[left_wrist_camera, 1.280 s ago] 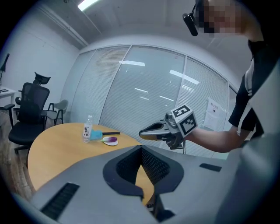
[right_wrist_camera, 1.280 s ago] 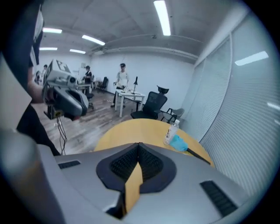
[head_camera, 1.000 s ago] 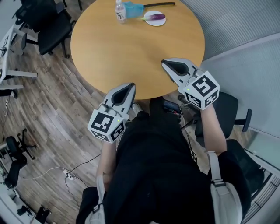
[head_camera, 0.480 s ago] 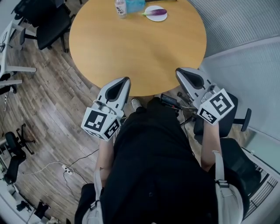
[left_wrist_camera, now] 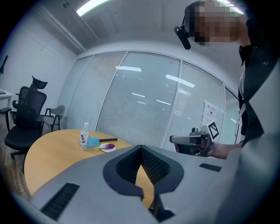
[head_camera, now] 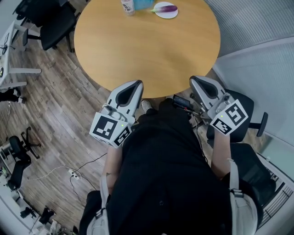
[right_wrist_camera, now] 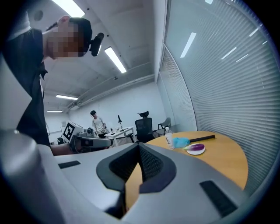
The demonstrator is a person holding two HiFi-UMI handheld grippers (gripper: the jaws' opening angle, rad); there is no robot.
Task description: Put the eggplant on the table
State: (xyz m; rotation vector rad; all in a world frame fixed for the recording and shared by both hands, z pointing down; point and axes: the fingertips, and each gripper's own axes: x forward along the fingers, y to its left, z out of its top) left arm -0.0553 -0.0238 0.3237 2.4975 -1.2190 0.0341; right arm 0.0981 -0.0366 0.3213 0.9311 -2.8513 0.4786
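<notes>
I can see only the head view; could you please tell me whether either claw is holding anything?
Observer: The left claw is shut, with nothing between its jaws.
Operator: Thank you. And the right one?
Observer: The right claw is also shut and empty.
Operator: What lies beside the bottle?
Observer: A blue brush; its long black handle, cut off in your view, lies beyond the plate with the eggplant.

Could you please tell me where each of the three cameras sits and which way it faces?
Head view: on the person's head, down at the table; left hand-held gripper, right hand-held gripper, torso.
Left gripper view: on that gripper, across the table; own jaws.
Right gripper view: likewise on its gripper; own jaws.
All share the eggplant.
</notes>
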